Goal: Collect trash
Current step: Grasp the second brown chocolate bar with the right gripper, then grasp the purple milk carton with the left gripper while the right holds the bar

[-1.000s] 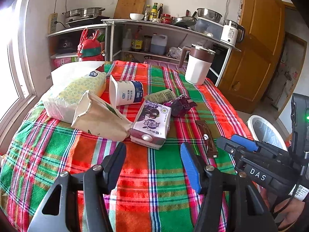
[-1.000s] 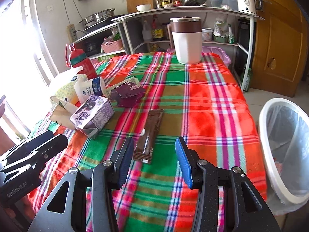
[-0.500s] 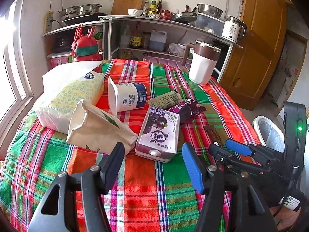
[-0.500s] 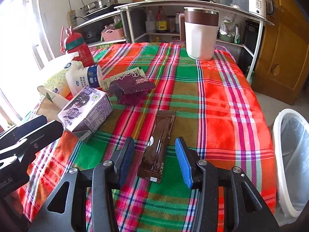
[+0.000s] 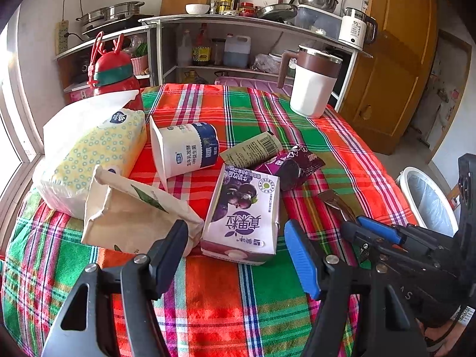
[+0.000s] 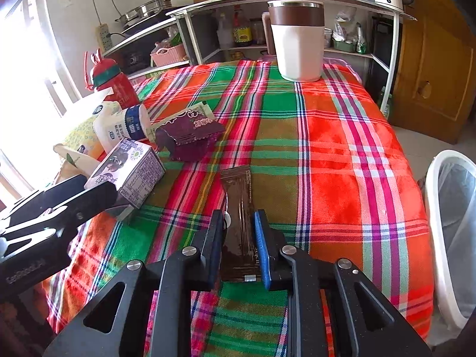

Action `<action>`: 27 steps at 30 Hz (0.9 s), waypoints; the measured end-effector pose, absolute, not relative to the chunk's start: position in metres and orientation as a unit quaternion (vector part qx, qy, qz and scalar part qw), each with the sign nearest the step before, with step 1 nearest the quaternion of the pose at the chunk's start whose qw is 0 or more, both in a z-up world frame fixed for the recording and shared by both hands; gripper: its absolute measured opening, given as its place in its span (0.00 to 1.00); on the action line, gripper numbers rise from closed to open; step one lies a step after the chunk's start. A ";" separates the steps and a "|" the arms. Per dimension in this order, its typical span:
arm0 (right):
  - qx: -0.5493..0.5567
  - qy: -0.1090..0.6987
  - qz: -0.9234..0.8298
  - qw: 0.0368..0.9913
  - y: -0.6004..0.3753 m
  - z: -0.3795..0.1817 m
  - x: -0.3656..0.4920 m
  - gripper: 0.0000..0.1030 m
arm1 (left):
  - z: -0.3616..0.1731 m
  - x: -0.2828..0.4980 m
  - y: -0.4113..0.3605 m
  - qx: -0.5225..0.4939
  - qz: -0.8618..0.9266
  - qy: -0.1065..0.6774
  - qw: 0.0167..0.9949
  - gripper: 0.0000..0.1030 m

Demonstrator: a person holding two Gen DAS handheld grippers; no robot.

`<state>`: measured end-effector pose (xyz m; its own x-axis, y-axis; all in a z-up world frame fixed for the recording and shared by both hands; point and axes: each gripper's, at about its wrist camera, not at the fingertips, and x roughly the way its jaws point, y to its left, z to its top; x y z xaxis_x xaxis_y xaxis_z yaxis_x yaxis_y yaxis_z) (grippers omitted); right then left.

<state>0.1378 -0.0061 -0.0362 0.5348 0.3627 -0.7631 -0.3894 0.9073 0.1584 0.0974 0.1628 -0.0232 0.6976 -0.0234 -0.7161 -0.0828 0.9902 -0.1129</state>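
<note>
On the plaid tablecloth lie a purple milk carton (image 5: 242, 211), a white yogurt cup (image 5: 184, 150) on its side, a beige paper bag (image 5: 134, 217), a green wrapper (image 5: 253, 150), a dark purple wrapper (image 5: 293, 165) and a long brown wrapper (image 6: 241, 217). My left gripper (image 5: 235, 253) is open, its fingers just in front of the milk carton. My right gripper (image 6: 239, 235) has closed in on the near end of the brown wrapper, which lies flat on the cloth between its fingers. The white trash bin (image 6: 449, 232) stands right of the table.
A tissue pack (image 5: 92, 151), a red bottle (image 5: 114, 80) and a white-and-brown jug (image 5: 312, 86) stand on the table. Kitchen shelves with pots and bottles are behind it. A wooden door (image 5: 395, 59) is at the right. The right gripper's body (image 5: 401, 253) lies close to my left gripper.
Both grippers moved forward. The left one neared the milk carton. The right one came down over the brown wrapper and its fingers closed from wide open to the wrapper's sides.
</note>
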 end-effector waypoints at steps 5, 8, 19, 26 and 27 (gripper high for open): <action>-0.012 0.426 0.217 0.878 -0.008 -0.034 0.135 0.21 | -0.027 0.102 0.161 -0.073 0.005 0.391 0.917 0.67; -0.008 0.423 0.217 0.880 -0.012 -0.032 0.133 0.21 | -0.029 0.107 0.160 -0.071 0.008 0.398 0.914 0.67; 0.011 0.418 0.211 0.884 -0.025 -0.027 0.131 0.21 | -0.034 0.118 0.150 -0.049 0.014 0.404 0.914 0.64; 0.020 0.414 0.211 0.885 -0.032 -0.026 0.130 0.21 | -0.034 0.114 0.147 -0.047 0.016 0.405 0.913 0.57; 0.021 0.414 0.210 0.885 -0.033 -0.025 0.129 0.21 | -0.033 0.113 0.147 -0.048 0.015 0.404 0.913 0.57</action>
